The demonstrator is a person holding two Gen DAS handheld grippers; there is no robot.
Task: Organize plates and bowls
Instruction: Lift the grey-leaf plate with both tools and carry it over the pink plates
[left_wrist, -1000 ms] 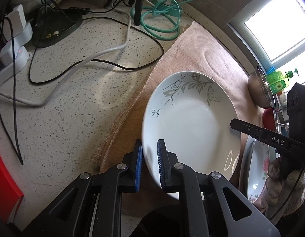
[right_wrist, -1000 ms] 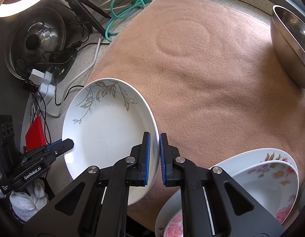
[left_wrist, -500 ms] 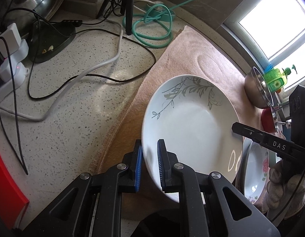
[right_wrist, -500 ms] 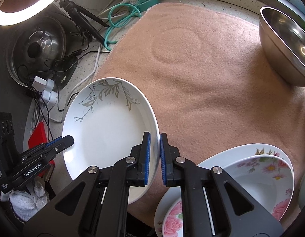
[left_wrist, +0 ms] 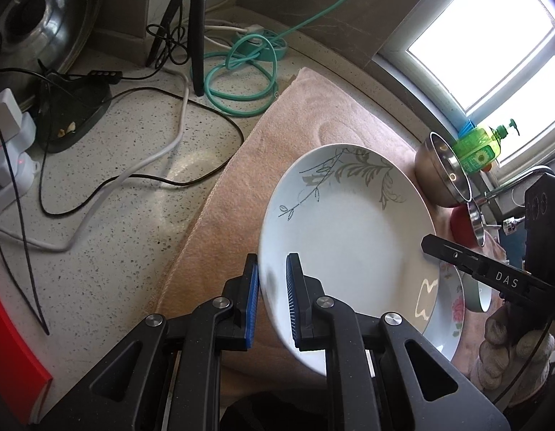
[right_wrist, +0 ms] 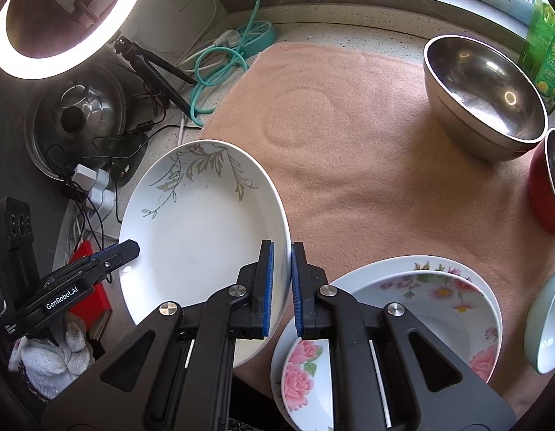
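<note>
A white plate with a grey leaf pattern [left_wrist: 349, 237] [right_wrist: 202, 222] hangs above the pink mat, held from both sides. My left gripper [left_wrist: 272, 301] is shut on its left rim, and my right gripper [right_wrist: 281, 287] is shut on its right rim. Each gripper shows in the other's view, the right one [left_wrist: 426, 242] and the left one [right_wrist: 132, 248], with gloved hands behind them. Below and to the right, floral plates and a floral bowl [right_wrist: 432, 309] sit stacked on the mat.
A pink mat [right_wrist: 349, 151] covers the counter. On it stand a steel bowl [right_wrist: 486, 107], a red bowl [right_wrist: 547, 194] and a pale green bowl [right_wrist: 547, 327]. Cables, a power strip [left_wrist: 11, 158], a tripod and a ring light [right_wrist: 62, 18] crowd the left counter. A green soap bottle [left_wrist: 478, 147] stands by the window.
Both grippers have lifted the leaf plate higher above the mat, keeping their hold; more of the counter and the bowls shows around it.
</note>
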